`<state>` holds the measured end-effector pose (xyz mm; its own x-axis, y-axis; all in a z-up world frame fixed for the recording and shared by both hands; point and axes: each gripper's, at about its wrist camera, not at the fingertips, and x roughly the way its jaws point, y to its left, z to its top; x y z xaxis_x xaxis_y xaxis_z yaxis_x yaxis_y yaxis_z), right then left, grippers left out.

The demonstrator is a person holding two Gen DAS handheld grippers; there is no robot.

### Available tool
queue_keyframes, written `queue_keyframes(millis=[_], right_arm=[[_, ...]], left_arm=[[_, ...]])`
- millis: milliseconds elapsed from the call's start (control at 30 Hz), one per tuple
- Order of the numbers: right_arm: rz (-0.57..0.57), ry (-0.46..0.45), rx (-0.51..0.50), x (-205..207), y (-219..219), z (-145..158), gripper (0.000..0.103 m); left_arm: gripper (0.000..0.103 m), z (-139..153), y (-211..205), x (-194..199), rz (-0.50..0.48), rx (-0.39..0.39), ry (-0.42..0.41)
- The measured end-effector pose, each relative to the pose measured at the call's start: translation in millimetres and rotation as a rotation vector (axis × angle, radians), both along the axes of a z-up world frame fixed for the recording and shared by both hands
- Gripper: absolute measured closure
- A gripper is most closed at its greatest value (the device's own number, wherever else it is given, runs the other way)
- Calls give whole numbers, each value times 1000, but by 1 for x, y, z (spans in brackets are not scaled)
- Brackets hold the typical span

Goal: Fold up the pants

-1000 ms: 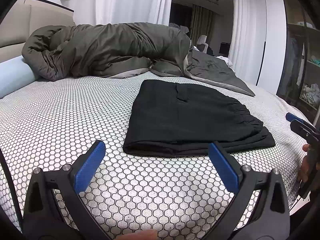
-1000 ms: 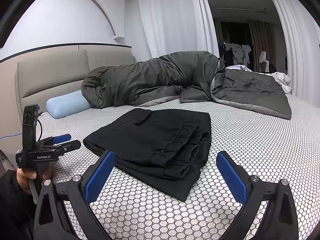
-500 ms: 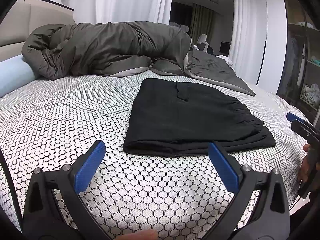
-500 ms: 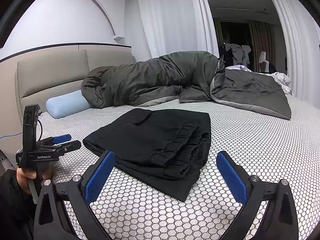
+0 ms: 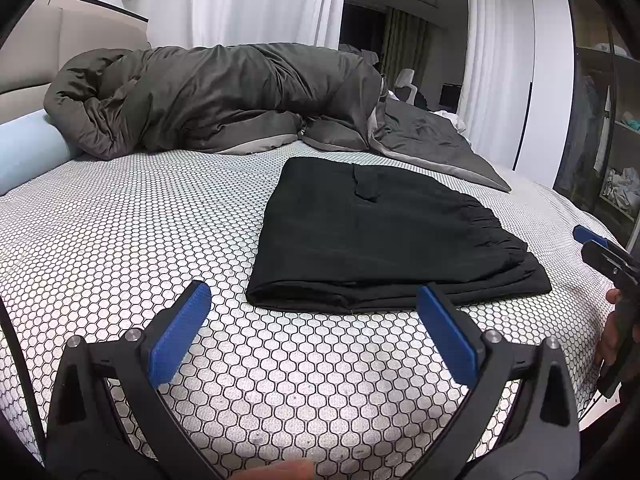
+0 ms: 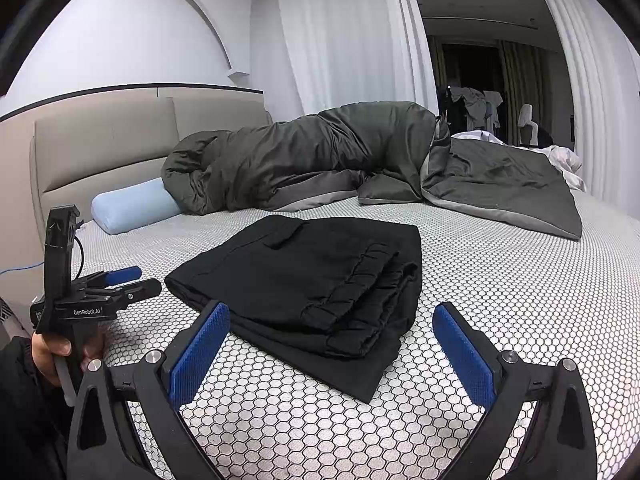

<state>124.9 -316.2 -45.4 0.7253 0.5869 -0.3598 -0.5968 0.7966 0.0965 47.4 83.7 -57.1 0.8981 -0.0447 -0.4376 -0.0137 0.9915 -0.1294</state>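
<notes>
**Pants folded on bed, both grippers clear**

Left gripper (image 5: 312, 320): jaws spread wide, nothing between them; pants (image 5: 384, 232) lie folded just ahead, slightly to its right, on the honeycomb sheet (image 5: 120, 232). Right gripper (image 6: 330, 344): jaws likewise wide apart, empty; pants directly ahead, waistband end nearest. Duvet (image 6: 320, 160) bunched beyond.

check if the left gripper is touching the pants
Apart. In the left wrist view the left gripper is open, with bare bedsheet between its fingertips and the near edge of the folded pants.
</notes>
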Motion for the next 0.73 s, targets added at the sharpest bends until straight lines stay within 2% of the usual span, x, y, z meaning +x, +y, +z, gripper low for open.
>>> queue_keyframes(millis=[733], right_arm=[[12,5,-9,1,-4,-1,0]], left_arm=[[1,-1,0,-1,-10,-4,1]])
